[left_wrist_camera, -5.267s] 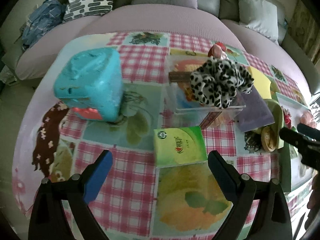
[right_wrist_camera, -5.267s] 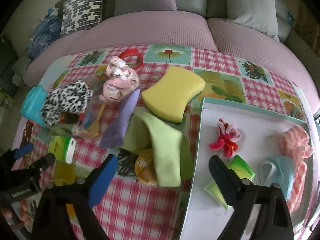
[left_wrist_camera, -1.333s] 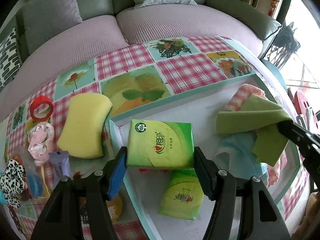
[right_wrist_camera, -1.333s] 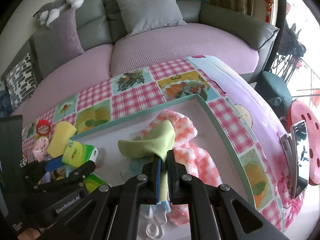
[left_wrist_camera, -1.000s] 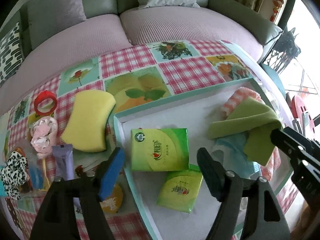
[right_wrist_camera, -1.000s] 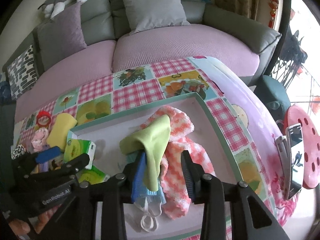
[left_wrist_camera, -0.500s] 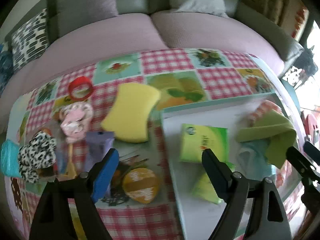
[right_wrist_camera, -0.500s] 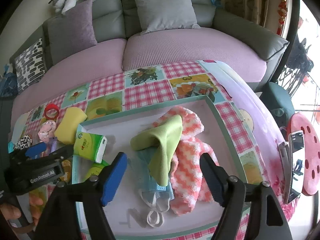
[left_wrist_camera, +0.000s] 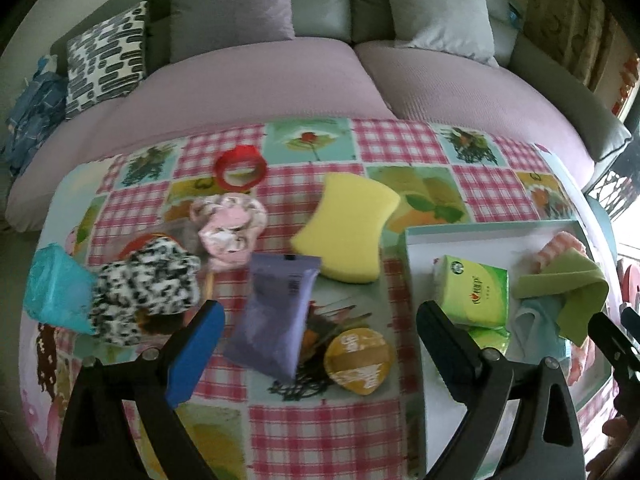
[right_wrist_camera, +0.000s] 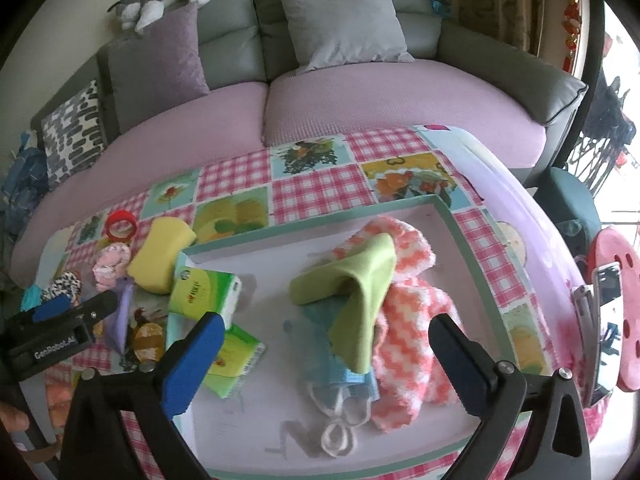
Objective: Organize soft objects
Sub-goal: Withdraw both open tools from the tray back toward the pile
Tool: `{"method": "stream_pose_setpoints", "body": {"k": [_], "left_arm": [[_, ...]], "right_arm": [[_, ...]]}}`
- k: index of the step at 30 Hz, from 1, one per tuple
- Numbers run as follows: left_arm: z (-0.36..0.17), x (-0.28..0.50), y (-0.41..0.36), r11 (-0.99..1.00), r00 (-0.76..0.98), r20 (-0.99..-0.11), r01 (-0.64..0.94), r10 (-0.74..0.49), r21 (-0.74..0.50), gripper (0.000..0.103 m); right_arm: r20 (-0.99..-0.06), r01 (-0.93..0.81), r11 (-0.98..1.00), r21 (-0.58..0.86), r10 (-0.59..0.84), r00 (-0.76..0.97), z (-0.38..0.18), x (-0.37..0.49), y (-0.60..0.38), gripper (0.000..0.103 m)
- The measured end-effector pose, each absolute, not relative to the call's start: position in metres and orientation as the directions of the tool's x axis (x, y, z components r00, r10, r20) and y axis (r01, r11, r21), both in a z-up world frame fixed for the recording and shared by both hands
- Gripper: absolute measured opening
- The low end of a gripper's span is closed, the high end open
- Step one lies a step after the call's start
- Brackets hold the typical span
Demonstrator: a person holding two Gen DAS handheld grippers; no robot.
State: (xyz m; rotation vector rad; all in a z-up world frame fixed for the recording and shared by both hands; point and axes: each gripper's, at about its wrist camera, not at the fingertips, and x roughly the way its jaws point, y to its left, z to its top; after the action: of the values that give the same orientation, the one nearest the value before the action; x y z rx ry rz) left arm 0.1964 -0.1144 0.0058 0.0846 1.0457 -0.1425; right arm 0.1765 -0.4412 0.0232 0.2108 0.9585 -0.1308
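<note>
Progress check, left to right. Outside the tray on the tablecloth [left_wrist_camera: 312, 432]: blue pack [left_wrist_camera: 54, 286] at the far left, leopard scrunchie [left_wrist_camera: 146, 286] touching it, pink scrunchie [left_wrist_camera: 230, 226] just behind, red tape ring [left_wrist_camera: 240, 166] further back, purple tube [left_wrist_camera: 276, 312] in the middle, yellow sponge [left_wrist_camera: 348, 234] beside the tray's left wall, small orange round thing [left_wrist_camera: 358, 360] near the tube's lower end. My guess is that the scrunchies and the sponge count as soft and still need moving; tape ring and tube probably stay.

In the tray [right_wrist_camera: 460, 220]: green tissue pack [right_wrist_camera: 204, 290] leaning at the left wall, second tissue pack [right_wrist_camera: 236, 354] lying flat just below it, green cloth [right_wrist_camera: 356, 292] draped over a blue face mask [right_wrist_camera: 340, 380], and an orange-white knit towel [right_wrist_camera: 404, 312] to the right, all touching in one pile. Call it roughly half done.

Pose: my left gripper [left_wrist_camera: 318, 332] hovers above the table with fingers wide apart, holding nothing, the purple tube and orange round thing framed between them. From the right camera it sits low at the tray's left edge. My right gripper [right_wrist_camera: 324, 346] hangs over the tray, fingers also spread wide and empty, the cloth and mask pile between them, not touching it.

Next for left, likely: sponge or a scrunchie.
</note>
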Motion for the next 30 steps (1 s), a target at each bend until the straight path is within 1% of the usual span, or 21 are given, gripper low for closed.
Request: {"method": "stream_pose_setpoints", "body": {"k": [5, 12, 16, 21, 30], "left_arm": [[0.018, 0.191, -0.097, 0.991, 0.518, -0.851, 0.132, -0.085, -0.018, 0.097], [0.039, 0.184, -0.067, 0.993, 0.558, -0.825, 0.112, -0.085, -0.027, 0.097], [0.053, 0.182, -0.042, 0.998, 0.592, -0.805, 0.069, -0.034, 0.008, 0.097], [0.058, 0.182, -0.007, 0.998, 0.585, -0.809, 0.031, -0.057, -0.048, 0.097], [0.048, 0.185, 0.039, 0.992, 0.559, -0.825, -0.039, -0.079, -0.121, 0.097]], "right_arm": [[-0.816, 0.191, 0.976, 0.105, -0.025, 0.578, 0.027, 0.176, -0.429, 0.103], [-0.783, 0.14, 0.98, 0.142, 0.025, 0.621, 0.046, 0.179, -0.404, 0.103], [-0.77, 0.094, 0.984, 0.148, 0.055, 0.636, 0.053, 0.183, -0.383, 0.103], [-0.769, 0.044, 0.985, 0.165, 0.101, 0.631, 0.054, 0.191, -0.356, 0.103], [-0.792, -0.049, 0.982, 0.183, 0.177, 0.584, 0.041, 0.204, -0.307, 0.103]]}}
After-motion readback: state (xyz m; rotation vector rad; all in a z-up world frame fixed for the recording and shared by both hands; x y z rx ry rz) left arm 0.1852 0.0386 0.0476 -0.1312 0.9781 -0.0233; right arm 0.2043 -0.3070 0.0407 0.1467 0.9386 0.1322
